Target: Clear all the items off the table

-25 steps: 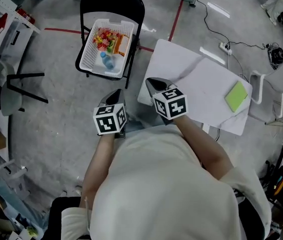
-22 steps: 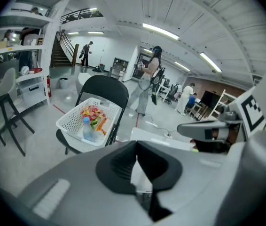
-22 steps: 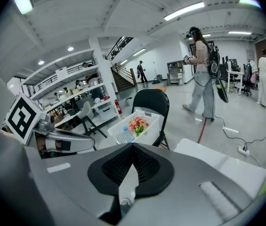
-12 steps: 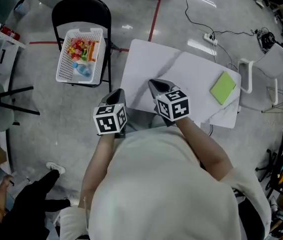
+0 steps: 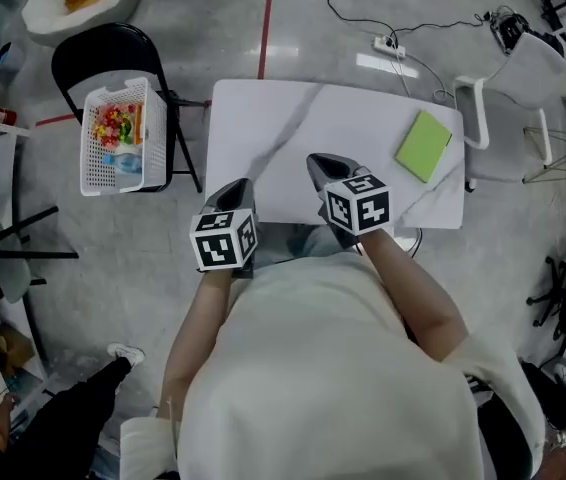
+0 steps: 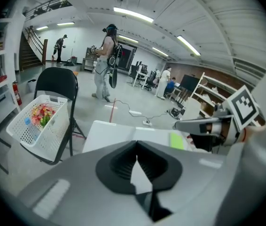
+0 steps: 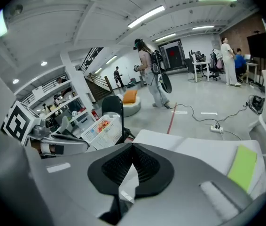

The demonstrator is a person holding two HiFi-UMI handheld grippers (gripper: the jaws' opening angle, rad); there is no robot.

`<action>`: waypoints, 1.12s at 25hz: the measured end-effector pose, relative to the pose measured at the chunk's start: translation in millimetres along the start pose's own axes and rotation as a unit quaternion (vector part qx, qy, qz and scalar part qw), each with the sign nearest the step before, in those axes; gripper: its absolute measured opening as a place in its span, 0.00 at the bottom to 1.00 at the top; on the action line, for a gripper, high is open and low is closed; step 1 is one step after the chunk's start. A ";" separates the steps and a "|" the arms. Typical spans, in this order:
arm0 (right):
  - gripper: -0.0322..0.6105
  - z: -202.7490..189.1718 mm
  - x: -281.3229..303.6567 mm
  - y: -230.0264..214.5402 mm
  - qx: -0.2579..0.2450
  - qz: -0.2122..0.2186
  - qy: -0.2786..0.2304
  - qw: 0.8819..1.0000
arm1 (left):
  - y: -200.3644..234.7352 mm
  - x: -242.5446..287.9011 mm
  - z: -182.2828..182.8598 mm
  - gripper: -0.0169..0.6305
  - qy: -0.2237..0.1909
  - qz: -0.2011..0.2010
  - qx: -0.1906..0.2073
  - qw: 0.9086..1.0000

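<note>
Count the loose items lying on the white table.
1: a flat green pad near the white table's far right corner. The table's near edge is partly hidden.

A lime-green pad [image 5: 423,146] lies on the white, grey-veined table [image 5: 263,118], near a white basket [image 5: 157,143] on a black chair [image 5: 98,48].

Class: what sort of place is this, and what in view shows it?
Probably a big workshop or lab hall: bare grey concrete floor with a red tape line, long ceiling strip lights, and a white power strip lying on that floor.
</note>
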State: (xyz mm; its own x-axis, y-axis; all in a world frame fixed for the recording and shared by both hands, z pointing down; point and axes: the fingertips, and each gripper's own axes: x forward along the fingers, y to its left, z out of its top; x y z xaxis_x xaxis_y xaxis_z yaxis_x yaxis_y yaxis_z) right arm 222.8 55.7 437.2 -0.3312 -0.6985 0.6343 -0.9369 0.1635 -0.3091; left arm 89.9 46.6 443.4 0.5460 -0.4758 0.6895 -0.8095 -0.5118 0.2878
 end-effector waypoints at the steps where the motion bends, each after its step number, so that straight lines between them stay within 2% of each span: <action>1: 0.05 -3.0 -5.5 -13.1 0.007 -0.006 0.001 1.000 | -10.0 6.3 -0.5 0.04 0.004 -0.004 0.004 1.000; 8: 0.05 -29.8 -44.1 -100.7 0.048 -0.053 0.009 0.997 | -75.2 48.6 -7.8 0.04 0.031 -0.030 0.028 0.999; 16: 0.05 -63.0 -74.4 -186.8 0.099 -0.110 0.020 0.989 | -125.3 89.3 -18.8 0.04 0.062 -0.046 0.044 0.996; 22: 0.05 -95.4 -86.5 -250.6 0.143 -0.162 0.028 0.976 | -150.6 117.9 -25.1 0.04 0.084 -0.056 0.064 0.993; 28: 0.16 -141.3 -94.0 -318.7 0.206 -0.205 0.036 0.956 | -166.4 143.2 -37.2 0.04 0.106 -0.068 0.072 0.989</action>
State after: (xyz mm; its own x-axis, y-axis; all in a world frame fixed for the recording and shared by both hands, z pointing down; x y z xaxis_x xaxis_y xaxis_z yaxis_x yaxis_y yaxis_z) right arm 536.6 167.6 576.2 0.0344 -0.5919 0.8053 -0.8709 -0.4130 -0.2664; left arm 294.8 90.2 519.0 0.5775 -0.2420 0.7797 -0.6843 -0.6644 0.3006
